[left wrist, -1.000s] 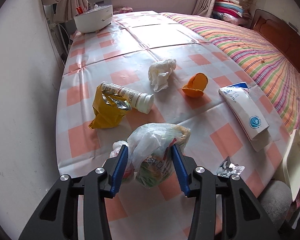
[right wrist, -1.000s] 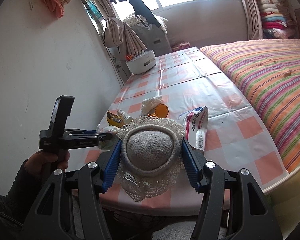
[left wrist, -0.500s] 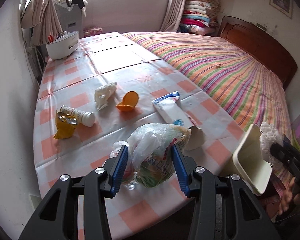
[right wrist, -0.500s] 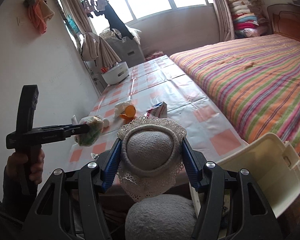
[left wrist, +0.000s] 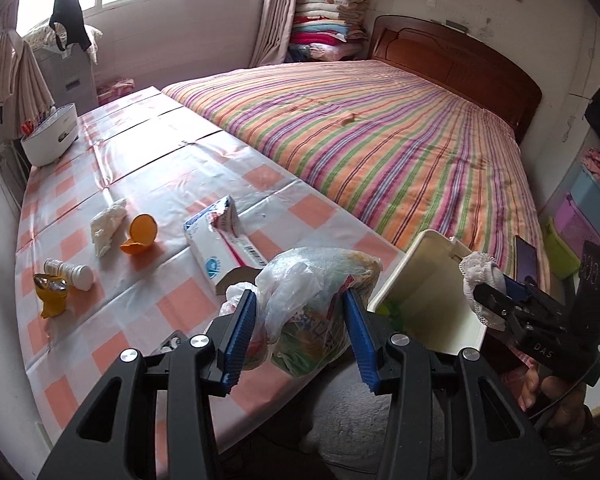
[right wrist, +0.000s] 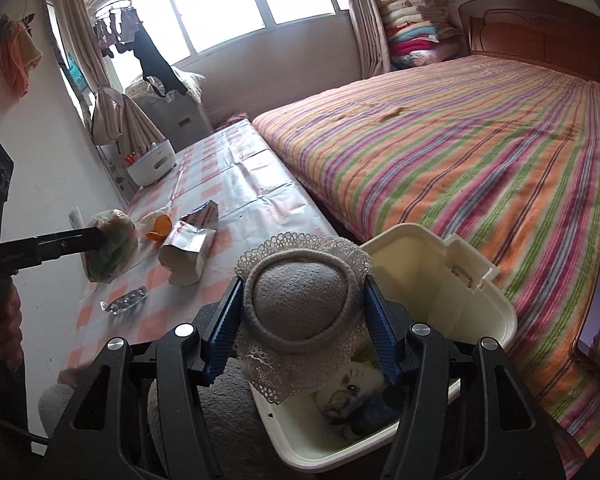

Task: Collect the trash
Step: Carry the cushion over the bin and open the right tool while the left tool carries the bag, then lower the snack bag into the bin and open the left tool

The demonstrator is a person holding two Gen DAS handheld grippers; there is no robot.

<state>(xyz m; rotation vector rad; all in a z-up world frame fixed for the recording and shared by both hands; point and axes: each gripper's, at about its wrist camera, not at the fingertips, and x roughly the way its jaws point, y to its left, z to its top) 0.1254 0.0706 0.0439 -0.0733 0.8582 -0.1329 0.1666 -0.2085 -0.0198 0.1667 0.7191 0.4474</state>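
Our left gripper [left wrist: 300, 320] squeezes a plastic bag of trash [left wrist: 320, 292] beside the cream bin [left wrist: 424, 300]. Our right gripper [right wrist: 300, 320] squeezes a lacy grey sock [right wrist: 300, 304] above the bin.

Pink-and-white checked plastic tablecloth [left wrist: 172, 304]; multicoloured striped bedspread [left wrist: 380, 152] in orange, green and purple; cream plastic bin [right wrist: 480, 304]; grey knitted cushion with white lace edging [right wrist: 300, 304]; orange curved peel [left wrist: 140, 234]; yellow crumpled foil wrapper [left wrist: 52, 298]; blue ribbed gripper pads [left wrist: 240, 328].
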